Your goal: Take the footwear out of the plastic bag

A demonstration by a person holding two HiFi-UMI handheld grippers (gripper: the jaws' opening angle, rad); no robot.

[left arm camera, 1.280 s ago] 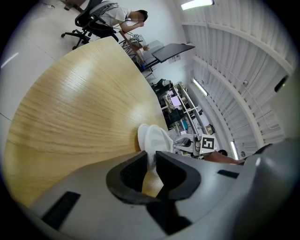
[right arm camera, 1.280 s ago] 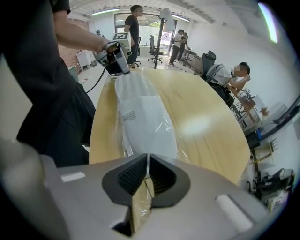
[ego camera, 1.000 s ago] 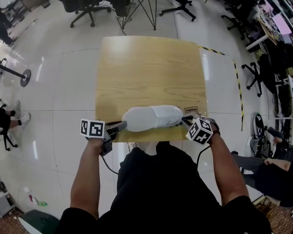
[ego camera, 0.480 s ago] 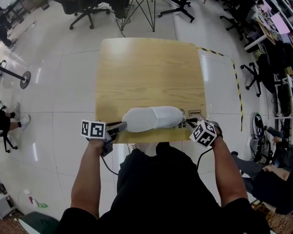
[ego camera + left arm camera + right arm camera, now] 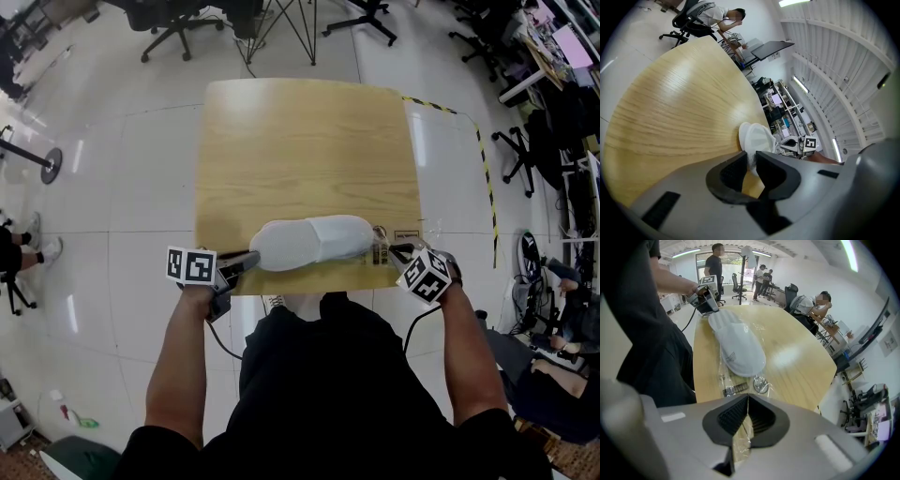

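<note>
A white slipper (image 5: 309, 242) lies across the wooden table (image 5: 309, 141) near its front edge, partly inside a clear plastic bag (image 5: 380, 249). My left gripper (image 5: 251, 259) is shut on the slipper's left end; white material sits between its jaws (image 5: 751, 161). My right gripper (image 5: 394, 250) is shut on the bag's loose end, just right of the slipper. In the right gripper view the crinkled film (image 5: 740, 385) runs from the slipper (image 5: 738, 345) into the closed jaws (image 5: 747, 416). The left gripper (image 5: 705, 300) shows at the slipper's far end.
The far half of the table is bare wood. Office chairs (image 5: 178, 19) and a tripod (image 5: 281, 23) stand beyond the far edge. Yellow-black tape (image 5: 487, 178) marks the floor at the right, and people sit at desks (image 5: 811, 305) nearby.
My right gripper has moved to the right with the bag's end, so more film stretches out beside the slipper. The left gripper and the slipper have stayed put.
</note>
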